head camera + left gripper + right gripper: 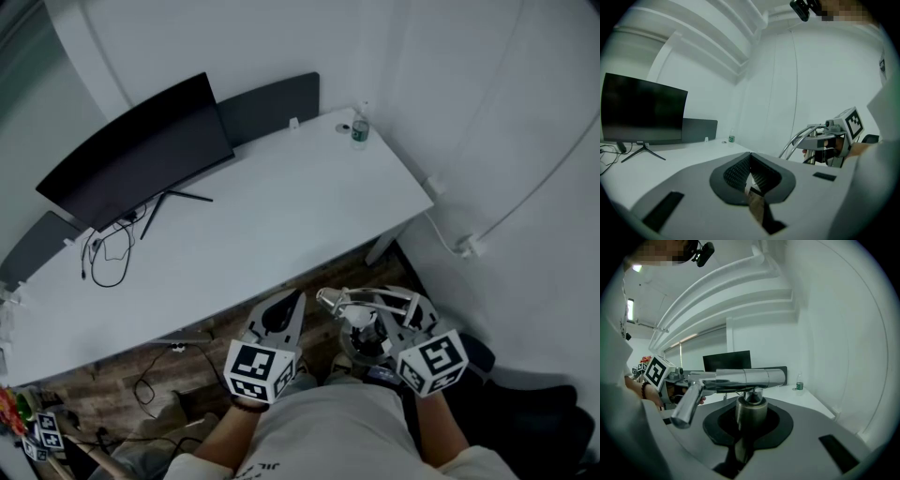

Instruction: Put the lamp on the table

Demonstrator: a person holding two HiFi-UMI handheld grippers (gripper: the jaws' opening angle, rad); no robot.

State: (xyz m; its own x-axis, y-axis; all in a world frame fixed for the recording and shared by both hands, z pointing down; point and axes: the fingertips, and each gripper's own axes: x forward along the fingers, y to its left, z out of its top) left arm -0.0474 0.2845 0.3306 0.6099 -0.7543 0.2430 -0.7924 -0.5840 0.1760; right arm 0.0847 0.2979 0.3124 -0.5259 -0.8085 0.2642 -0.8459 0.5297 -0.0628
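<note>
A silver metal lamp [361,309] with a round stem and a tubular head [740,378] is held in the air below the near edge of the white table [281,216]. My right gripper [370,333] is shut on the lamp's stem [750,411]. My left gripper [292,298] is beside it on the left, shut, with nothing between its pads [751,180]. In the left gripper view the lamp [811,136] and the right gripper appear at the right. Both grippers are close to the person's body, short of the table.
On the table stand a dark curved monitor [141,150] with loose cables at the left and a small bottle [360,129] at the far right corner. A dark panel [272,103] lines the back edge. White walls surround it; cables lie on the wooden floor [150,384].
</note>
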